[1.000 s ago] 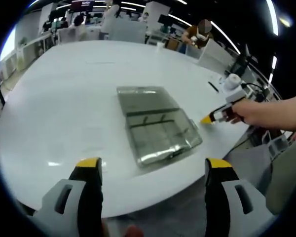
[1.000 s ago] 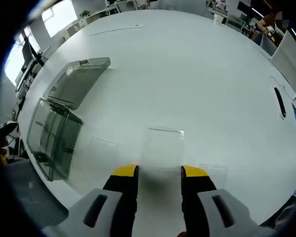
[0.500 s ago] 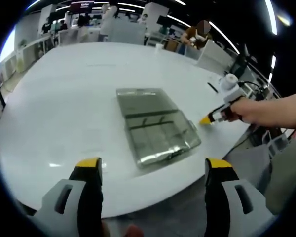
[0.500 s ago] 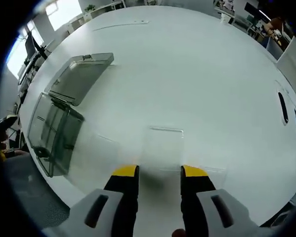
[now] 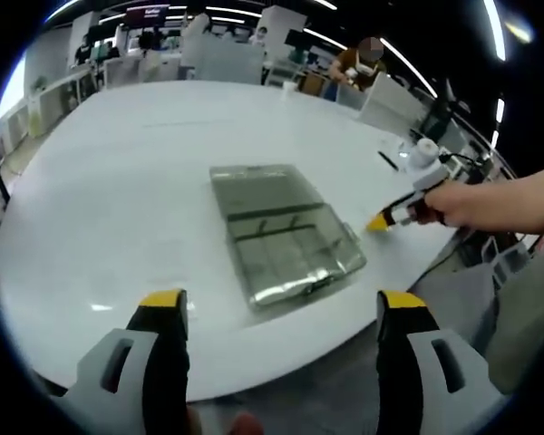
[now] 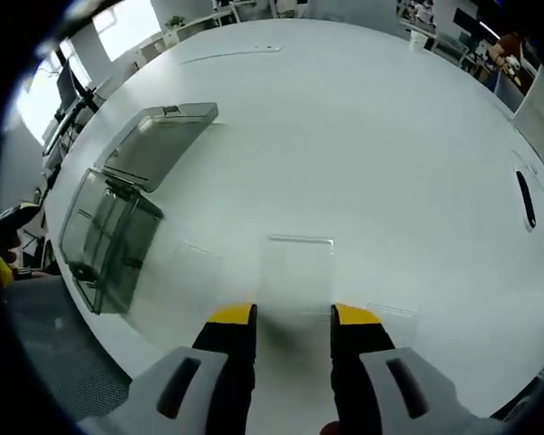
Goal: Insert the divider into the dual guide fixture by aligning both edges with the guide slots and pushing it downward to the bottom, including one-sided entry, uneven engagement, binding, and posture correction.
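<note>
We judge pickup underway: our right gripper [image 6: 293,319] pinches the clear divider [image 6: 296,272] beside the fixture [image 5: 286,240], our left gripper [image 5: 281,308] gapes empty; next, carry it over the slots.

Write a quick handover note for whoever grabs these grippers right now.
Left gripper: open, holding nothing, back from the table edge.
Right gripper: jaws either side of the clear divider lying flat on the table; grip unclear.
Fixture box: lid open flat, near the table edge, apart from the divider.
Done: nothing inserted yet.
Left: pick up the divider, align both edges with the guide slots, push to the bottom.
</note>
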A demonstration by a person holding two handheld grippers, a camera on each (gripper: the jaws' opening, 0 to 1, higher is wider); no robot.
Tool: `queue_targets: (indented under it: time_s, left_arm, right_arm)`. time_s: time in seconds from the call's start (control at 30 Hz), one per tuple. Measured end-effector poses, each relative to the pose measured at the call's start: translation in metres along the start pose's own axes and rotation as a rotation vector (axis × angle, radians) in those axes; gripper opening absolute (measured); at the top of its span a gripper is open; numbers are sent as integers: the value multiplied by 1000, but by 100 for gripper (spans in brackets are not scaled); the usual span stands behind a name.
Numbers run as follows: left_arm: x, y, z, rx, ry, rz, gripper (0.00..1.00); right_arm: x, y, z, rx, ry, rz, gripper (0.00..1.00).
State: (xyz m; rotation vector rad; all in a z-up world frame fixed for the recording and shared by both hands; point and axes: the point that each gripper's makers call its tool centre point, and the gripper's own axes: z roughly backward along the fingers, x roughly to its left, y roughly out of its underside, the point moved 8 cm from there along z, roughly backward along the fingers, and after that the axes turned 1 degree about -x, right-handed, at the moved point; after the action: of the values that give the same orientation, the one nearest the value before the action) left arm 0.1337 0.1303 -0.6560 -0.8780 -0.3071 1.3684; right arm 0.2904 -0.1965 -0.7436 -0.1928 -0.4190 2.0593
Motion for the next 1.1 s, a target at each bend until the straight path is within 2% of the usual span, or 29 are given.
queue_targets:
  time_s: [0.77,1.1]
  left_arm:
    - [-3,3,2,1,-1,-2,83]
    - [-3,3,2,2,2,-2,83]
  right_arm:
    - [-8,5,6,9,-18,1,27]
    - [-3,-2,16,-26,-42,17,27]
